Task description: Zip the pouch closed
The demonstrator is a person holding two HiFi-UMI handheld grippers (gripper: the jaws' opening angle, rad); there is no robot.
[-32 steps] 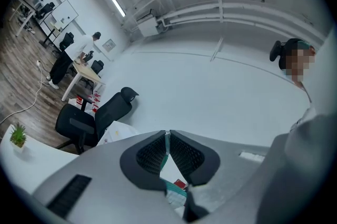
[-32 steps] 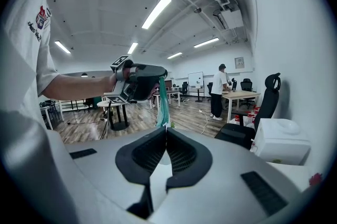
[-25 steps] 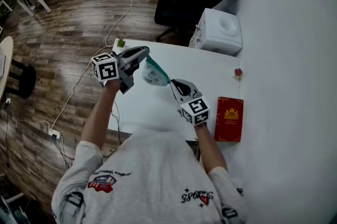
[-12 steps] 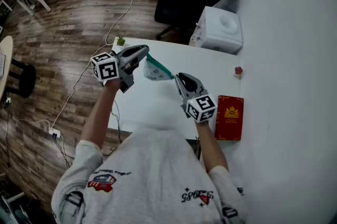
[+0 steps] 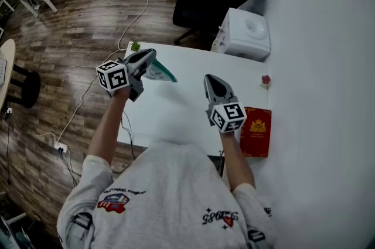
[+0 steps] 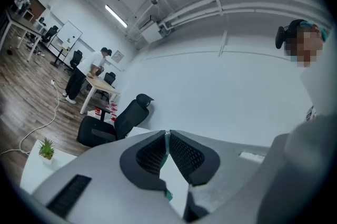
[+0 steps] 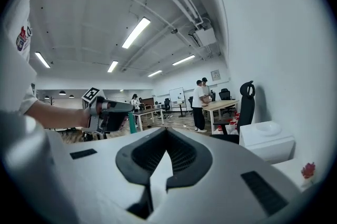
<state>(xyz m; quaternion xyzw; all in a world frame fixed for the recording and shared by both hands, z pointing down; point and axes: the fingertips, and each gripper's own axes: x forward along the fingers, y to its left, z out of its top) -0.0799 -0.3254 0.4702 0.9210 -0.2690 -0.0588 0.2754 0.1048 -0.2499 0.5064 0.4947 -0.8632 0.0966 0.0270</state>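
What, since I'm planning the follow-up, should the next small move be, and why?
Probably lower the teal-edged fabric pouch onto the white table: only the left gripper pinches it, while the right gripper is shut, empty and well apart from it.

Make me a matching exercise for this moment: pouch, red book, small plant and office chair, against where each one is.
Things: 1 pouch; 2 book; 3 plant; 4 chair.
Places: A on the floor beyond the table; B table's right side; C in the jaws of the left gripper; D table's far left corner.
Pairs: 1-C; 2-B; 3-D; 4-A.
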